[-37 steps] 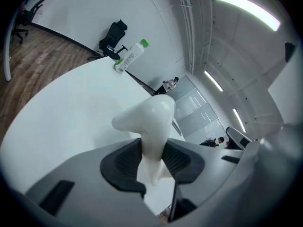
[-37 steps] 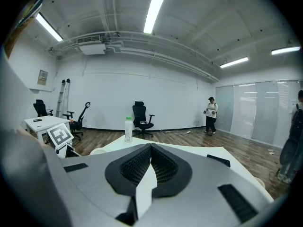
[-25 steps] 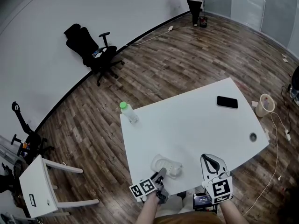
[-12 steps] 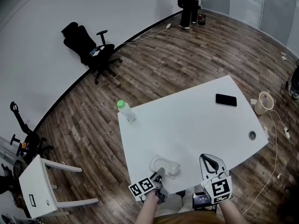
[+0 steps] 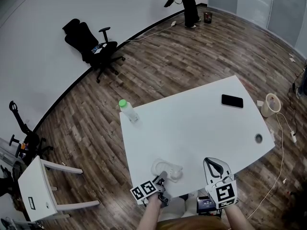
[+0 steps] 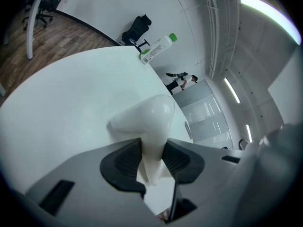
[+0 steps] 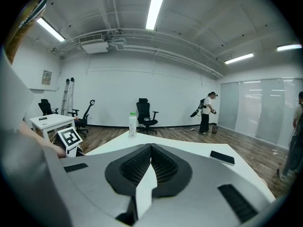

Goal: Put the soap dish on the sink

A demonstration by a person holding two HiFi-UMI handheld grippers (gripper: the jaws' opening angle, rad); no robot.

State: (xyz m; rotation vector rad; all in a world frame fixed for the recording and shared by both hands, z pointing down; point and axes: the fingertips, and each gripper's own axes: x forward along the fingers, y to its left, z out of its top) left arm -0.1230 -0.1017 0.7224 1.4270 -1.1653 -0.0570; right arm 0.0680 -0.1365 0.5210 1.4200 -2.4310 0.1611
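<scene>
The white soap dish (image 5: pixel 168 168) is at the near left edge of the white table (image 5: pixel 201 123). My left gripper (image 5: pixel 163 177) is shut on its near rim. In the left gripper view the dish (image 6: pixel 147 119) is pinched between the two dark pads (image 6: pixel 124 161), and its bowl sticks out ahead over the tabletop. I cannot tell whether it rests on the table or hangs just above it. My right gripper (image 5: pixel 210 161) is at the near edge to the right, and its jaws (image 7: pixel 151 151) are shut with nothing between them. No sink shows in any view.
A bottle with a green cap (image 5: pixel 127 110) stands at the table's far left corner. A black phone (image 5: pixel 232 101) lies at the far right and a cable hole (image 5: pixel 259 138) at the right edge. A black office chair (image 5: pixel 91 42), a small white table (image 5: pixel 43 186) and a person (image 5: pixel 188 4) are around the room.
My left gripper has rolled slightly with the dish still in it. The right gripper has stayed put. The person at the back has walked left.
</scene>
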